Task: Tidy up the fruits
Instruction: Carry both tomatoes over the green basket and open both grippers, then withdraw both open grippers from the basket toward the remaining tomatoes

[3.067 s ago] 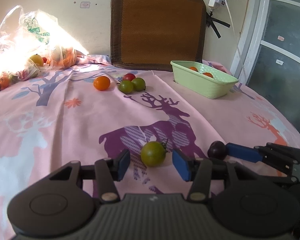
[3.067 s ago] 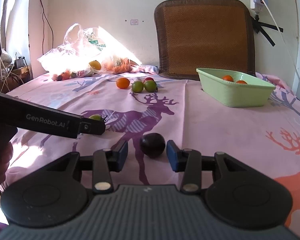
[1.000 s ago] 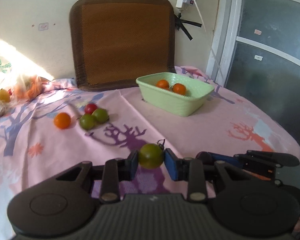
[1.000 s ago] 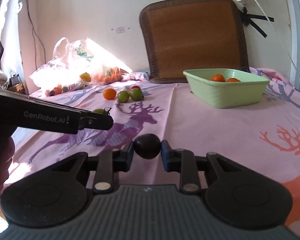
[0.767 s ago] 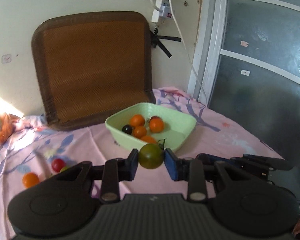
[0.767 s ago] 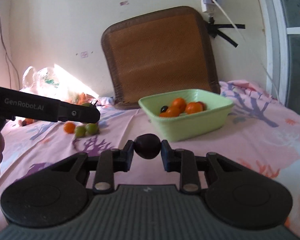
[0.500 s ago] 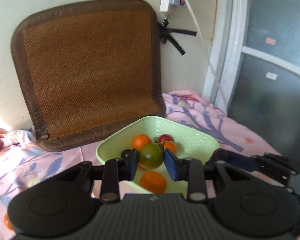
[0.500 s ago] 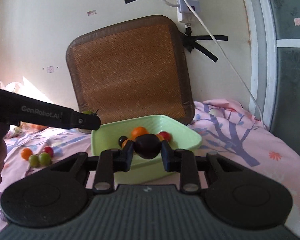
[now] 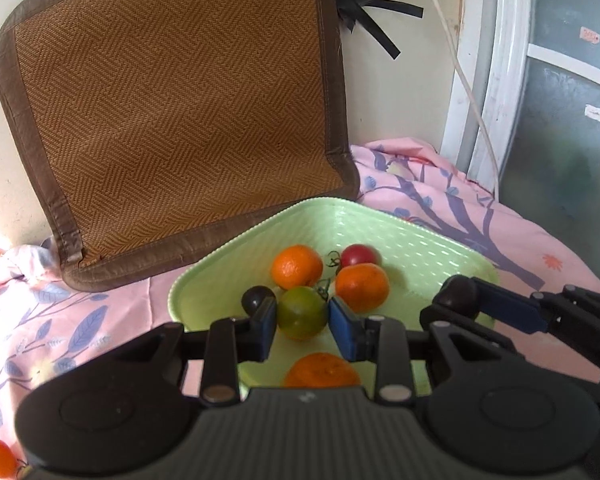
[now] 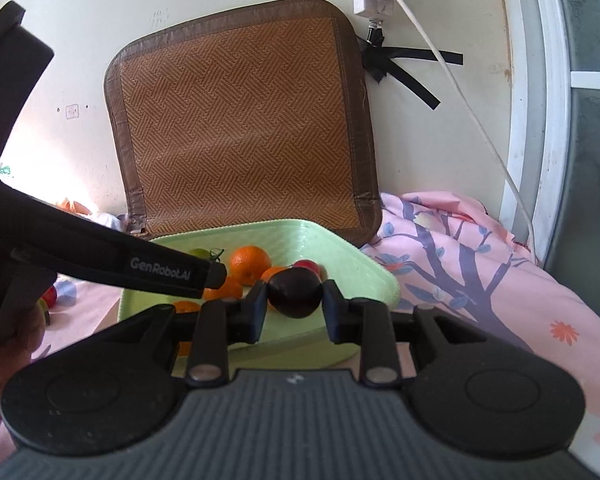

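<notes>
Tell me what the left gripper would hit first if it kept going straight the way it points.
Probably the oranges in the green basket: the left gripper, shut on a green tomato, points down into it. Depth is unclear.

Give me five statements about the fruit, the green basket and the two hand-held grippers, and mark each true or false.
1. The left hand-held gripper is shut on a green tomato. True.
2. The right hand-held gripper is empty. False: it is shut on a dark plum.
3. The green basket already holds oranges. True: several show, one at.
4. The basket stands on a bare wooden table. False: it stands on a pink patterned cloth.
5. A woven brown mat leans against the wall behind the basket. True.
</notes>
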A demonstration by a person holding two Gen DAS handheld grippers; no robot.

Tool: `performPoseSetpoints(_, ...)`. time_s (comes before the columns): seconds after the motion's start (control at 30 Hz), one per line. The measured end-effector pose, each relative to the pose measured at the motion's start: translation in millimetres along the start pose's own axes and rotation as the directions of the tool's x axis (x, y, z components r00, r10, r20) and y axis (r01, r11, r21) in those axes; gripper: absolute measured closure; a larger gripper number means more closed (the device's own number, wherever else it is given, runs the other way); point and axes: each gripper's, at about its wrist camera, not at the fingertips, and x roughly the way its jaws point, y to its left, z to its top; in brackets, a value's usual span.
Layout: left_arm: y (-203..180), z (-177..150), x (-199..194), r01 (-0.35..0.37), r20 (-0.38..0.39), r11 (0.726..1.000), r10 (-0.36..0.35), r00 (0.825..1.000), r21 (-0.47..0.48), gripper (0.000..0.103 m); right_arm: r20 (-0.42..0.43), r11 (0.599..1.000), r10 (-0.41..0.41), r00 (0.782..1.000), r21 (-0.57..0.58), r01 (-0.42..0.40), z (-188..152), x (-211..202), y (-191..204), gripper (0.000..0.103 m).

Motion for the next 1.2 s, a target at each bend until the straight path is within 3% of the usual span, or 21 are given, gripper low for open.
performPoseSetpoints(0.07,0,0,0,-0.014,0.002,1.0,0.014,1.0,0.003,0.07,0.001,1.0,-0.001,1.0,0.006,0.001,0,0,0,0.07)
performPoseSetpoints(0.1,0,0,0,-0.021,0.004,1.0,0.021,1.0,0.003,0.065,0.002,1.0,-0.002,1.0,0.009,0.002,0,0,0,0.067)
performPoseSetpoints(0.2,0,1,-4,-0.038,0.015,0.999,0.038,0.999,0.01,0.062,0.018,1.0,-0.001,1.0,0.016,0.001,-1,-3,1,0.053)
performPoseSetpoints(0.73,13,-18,-58,-0.091,0.083,0.996,0.089,0.993,0.016,0.058,0.073,0.999,0.011,0.997,0.047,-0.014,-3,-43,23,0.053)
performPoseSetpoints(1.0,41,-59,-103,-0.125,0.117,0.992,0.124,0.985,-0.002,0.056,0.052,0.989,0.062,0.997,0.132,-0.069,-19,-70,51,0.053)
performPoseSetpoints(1.2,69,-98,-129,-0.162,0.109,0.986,0.164,0.98,-0.025,0.055,-0.002,0.985,0.116,0.993,0.126,-0.115,-29,-77,83,0.053)
